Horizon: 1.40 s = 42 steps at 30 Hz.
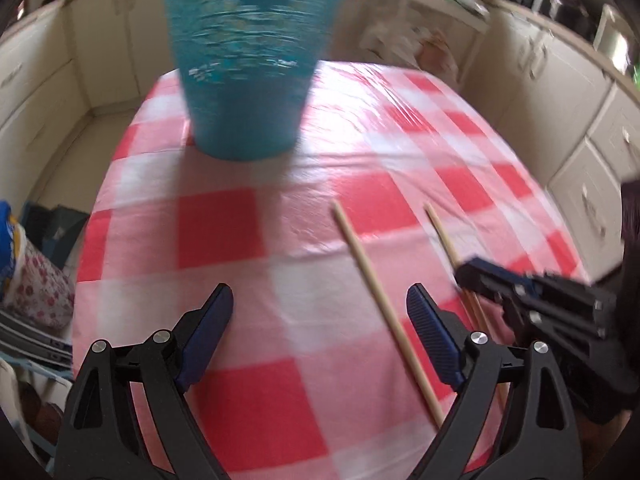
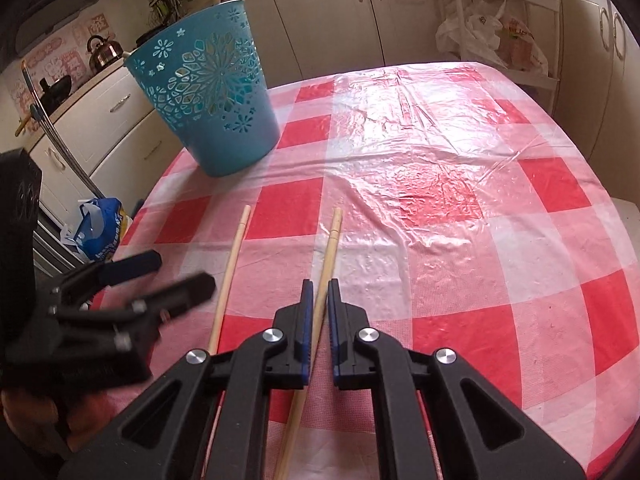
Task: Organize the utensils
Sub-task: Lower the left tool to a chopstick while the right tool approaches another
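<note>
Showing bright daylight, glaring white off the plastic table cover at upper centre; smearing the blue basket with motion blur in the left view; bending and darkening at every fisheye edge

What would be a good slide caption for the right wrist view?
Right tool closing around a chopstick pair on the checked tablecloth, blue basket behind.

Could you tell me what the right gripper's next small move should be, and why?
Probably close the right gripper fully on the chopstick lying between its pads. The jaws stand nearly shut around it, but a gap still shows on the right side. The second chopstick lies apart on the tablecloth, and the blue basket waits upright beyond.
</note>
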Each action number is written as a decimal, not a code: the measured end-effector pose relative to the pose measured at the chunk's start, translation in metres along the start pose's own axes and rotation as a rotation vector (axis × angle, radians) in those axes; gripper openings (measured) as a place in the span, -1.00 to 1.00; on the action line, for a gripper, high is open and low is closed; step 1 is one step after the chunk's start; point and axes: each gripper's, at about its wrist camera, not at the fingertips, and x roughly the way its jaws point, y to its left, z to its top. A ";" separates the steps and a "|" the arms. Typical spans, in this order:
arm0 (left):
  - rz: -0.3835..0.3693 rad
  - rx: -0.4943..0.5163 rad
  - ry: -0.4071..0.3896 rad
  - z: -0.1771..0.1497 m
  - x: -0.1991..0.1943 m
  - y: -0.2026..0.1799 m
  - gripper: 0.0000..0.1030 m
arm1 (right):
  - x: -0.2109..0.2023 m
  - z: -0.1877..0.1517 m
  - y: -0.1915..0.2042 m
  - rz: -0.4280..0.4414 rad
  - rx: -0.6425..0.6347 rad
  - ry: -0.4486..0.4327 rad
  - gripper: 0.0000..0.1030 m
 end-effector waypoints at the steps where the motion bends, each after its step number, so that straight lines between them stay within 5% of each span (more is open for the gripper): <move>1: 0.027 0.037 0.002 -0.004 0.000 -0.008 0.64 | 0.000 0.000 0.000 0.001 0.005 -0.001 -0.85; 4: 0.088 0.118 0.014 -0.016 0.000 -0.024 0.65 | -0.002 -0.001 -0.004 -0.003 0.013 -0.003 -0.84; 9: 0.083 0.164 0.021 -0.022 -0.007 -0.027 0.67 | -0.002 0.000 -0.004 -0.006 0.007 -0.002 -0.83; 13: 0.097 0.254 0.038 -0.018 -0.010 -0.019 0.68 | -0.003 0.000 -0.003 -0.014 0.002 -0.007 -0.61; 19: 0.045 0.268 0.125 -0.002 -0.005 0.009 0.67 | 0.000 0.005 0.003 -0.034 -0.023 -0.003 -0.46; 25: 0.071 0.212 0.086 0.015 -0.007 0.026 0.67 | 0.011 0.016 0.012 -0.088 -0.078 0.004 -0.18; 30: 0.119 0.170 0.033 0.029 0.007 0.015 0.67 | 0.020 0.023 0.020 -0.157 -0.153 0.023 -0.19; 32: 0.122 0.157 0.032 0.032 0.016 0.010 0.43 | 0.020 0.020 0.025 -0.165 -0.197 0.025 -0.50; 33: 0.109 0.150 0.041 0.033 0.019 0.008 0.15 | 0.019 0.019 0.026 -0.155 -0.205 0.029 -0.66; 35: 0.079 0.128 0.036 0.033 0.020 0.007 -0.07 | 0.018 0.017 0.028 -0.148 -0.228 0.031 -0.78; 42: 0.090 0.126 0.037 0.038 0.021 0.007 0.14 | 0.013 0.011 0.030 -0.194 -0.267 0.035 -0.72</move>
